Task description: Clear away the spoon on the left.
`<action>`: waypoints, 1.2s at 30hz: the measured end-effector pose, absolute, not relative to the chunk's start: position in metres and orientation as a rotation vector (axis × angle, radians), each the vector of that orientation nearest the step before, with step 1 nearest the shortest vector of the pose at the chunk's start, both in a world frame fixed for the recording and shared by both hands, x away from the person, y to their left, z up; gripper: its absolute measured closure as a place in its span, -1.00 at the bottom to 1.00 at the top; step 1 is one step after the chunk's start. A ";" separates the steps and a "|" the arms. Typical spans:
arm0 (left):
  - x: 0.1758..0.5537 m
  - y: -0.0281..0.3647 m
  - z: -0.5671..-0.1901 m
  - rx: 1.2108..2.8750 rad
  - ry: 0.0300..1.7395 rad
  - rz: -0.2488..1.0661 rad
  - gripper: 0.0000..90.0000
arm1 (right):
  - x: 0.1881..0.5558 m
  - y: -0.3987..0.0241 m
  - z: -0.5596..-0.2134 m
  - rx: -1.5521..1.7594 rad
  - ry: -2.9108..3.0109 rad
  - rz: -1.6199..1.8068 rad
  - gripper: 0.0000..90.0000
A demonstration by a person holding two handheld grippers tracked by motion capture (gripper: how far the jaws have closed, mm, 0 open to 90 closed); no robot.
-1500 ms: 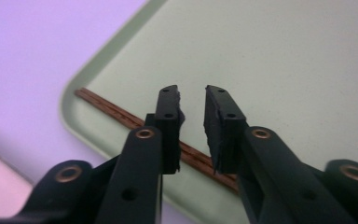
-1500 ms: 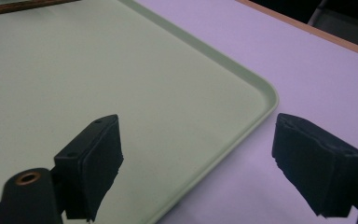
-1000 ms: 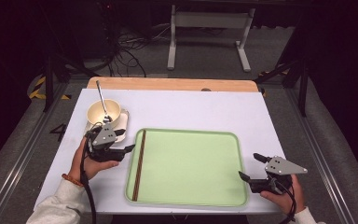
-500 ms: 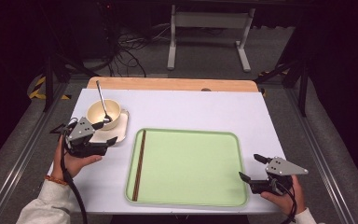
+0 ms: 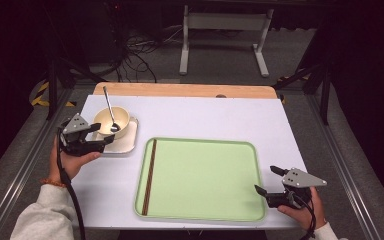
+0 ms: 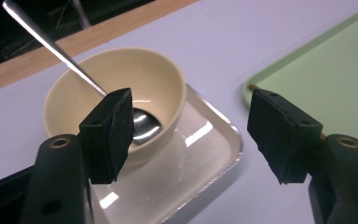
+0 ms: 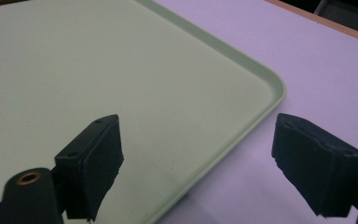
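- Left gripper (image 5: 101, 136) held at the near-left of the white desk (image 5: 205, 120), fingers (image 6: 109, 133) spread wide and empty, aimed at the small shiny metal tray (image 6: 205, 154).
- Just ahead of those fingers: a cream, smooth-glazed round bowl (image 5: 111, 122) standing on that rectangular metal tray, a long polished steel spoon (image 5: 109, 107) leaning inside, its handle rising up and away over the far rim.
- Likely step in hand: taking hold of the small tray or the bowl. Best done by straddling the tray's thin raised lip squarely, closing slowly, and lifting level; slick metal and a glazed bowl look prone to slide, and the tilted spoon could tip out.
- Middle of the desk: a large pale green, matte plastic tray (image 5: 202, 177) with rounded corners and a low rim, a pair of thin dark brown chopsticks (image 5: 149, 175) lying along its left inner edge.
- Right gripper (image 5: 266, 180) low at the green tray's near-right corner, fingers (image 7: 93, 161) wide apart, nothing held, one over the tray's surface and one over the bare desk, rim between them.
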State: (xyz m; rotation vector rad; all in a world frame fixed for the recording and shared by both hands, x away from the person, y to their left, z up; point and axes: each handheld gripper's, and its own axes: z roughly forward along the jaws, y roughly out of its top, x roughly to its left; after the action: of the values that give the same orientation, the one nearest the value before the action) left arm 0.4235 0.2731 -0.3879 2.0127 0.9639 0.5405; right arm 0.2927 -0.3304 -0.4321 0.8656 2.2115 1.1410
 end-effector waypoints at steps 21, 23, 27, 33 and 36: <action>0.521 0.265 -0.415 2.020 1.363 0.406 0.12 | 0.291 -0.339 -0.435 0.905 2.196 1.137 -0.64; 0.525 0.263 -0.415 2.034 1.379 0.418 0.13 | 0.290 -0.341 -0.434 0.911 2.193 1.134 -0.64; 0.531 0.258 -0.417 2.062 1.399 0.454 0.20 | 0.289 -0.343 -0.435 0.924 2.189 1.134 -0.64; 0.534 0.262 -0.418 2.052 1.430 0.490 0.46 | 0.287 -0.346 -0.437 0.939 2.187 1.129 -0.63; 0.534 0.262 -0.418 2.049 1.431 0.519 0.62 | 0.286 -0.347 -0.437 0.945 2.184 1.126 -0.63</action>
State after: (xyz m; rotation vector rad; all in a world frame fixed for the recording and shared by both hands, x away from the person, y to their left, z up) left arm 0.5339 0.2625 -0.4182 2.0490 1.4312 0.5193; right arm 0.2856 -0.3473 -0.4370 0.9453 2.1835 1.1259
